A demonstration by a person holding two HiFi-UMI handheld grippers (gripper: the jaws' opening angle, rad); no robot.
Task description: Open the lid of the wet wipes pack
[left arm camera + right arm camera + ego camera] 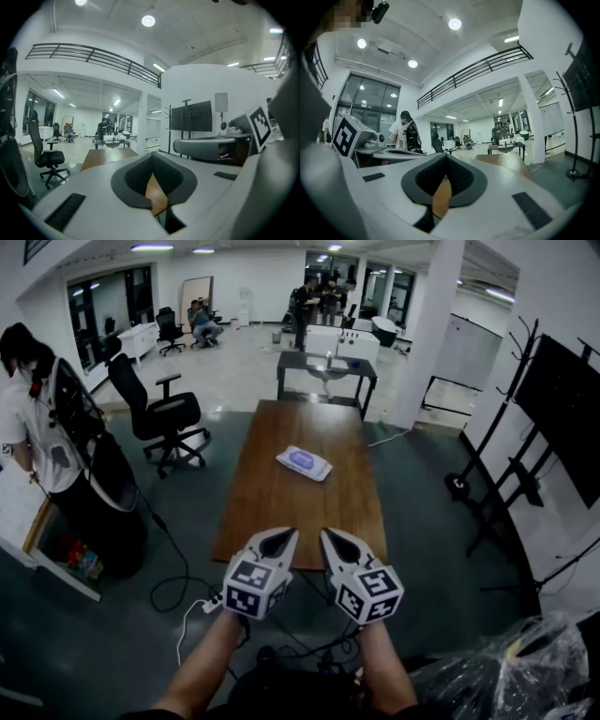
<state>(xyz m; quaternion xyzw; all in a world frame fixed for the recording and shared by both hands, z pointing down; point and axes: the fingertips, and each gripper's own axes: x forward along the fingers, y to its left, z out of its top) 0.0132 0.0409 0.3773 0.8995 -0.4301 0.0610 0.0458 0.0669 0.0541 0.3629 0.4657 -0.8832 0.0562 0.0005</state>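
Approach item: left gripper (pixel 279 540) and right gripper (pixel 336 542), both closed, empty, well short of wet wipes pack (pixel 317 469) on worktop (pixel 281 507); one best opens before reaching lid (pixel 302 459).

Dim, cool, greyish light throughout. It falls from round white ceiling lamps (pixel 148 20) and long strip lights (pixel 152 247) overhead. The pale glossy far floor (pixel 246 362) glares, and the long brown wooden surface (pixel 281 512) carries a faint sheen. Both claw views bulge heavily, with black corners and the black balcony railing (pixel 93 54) bowed. The left claw (pixel 152 161), close to the lens, looks soft — slightly smeared.
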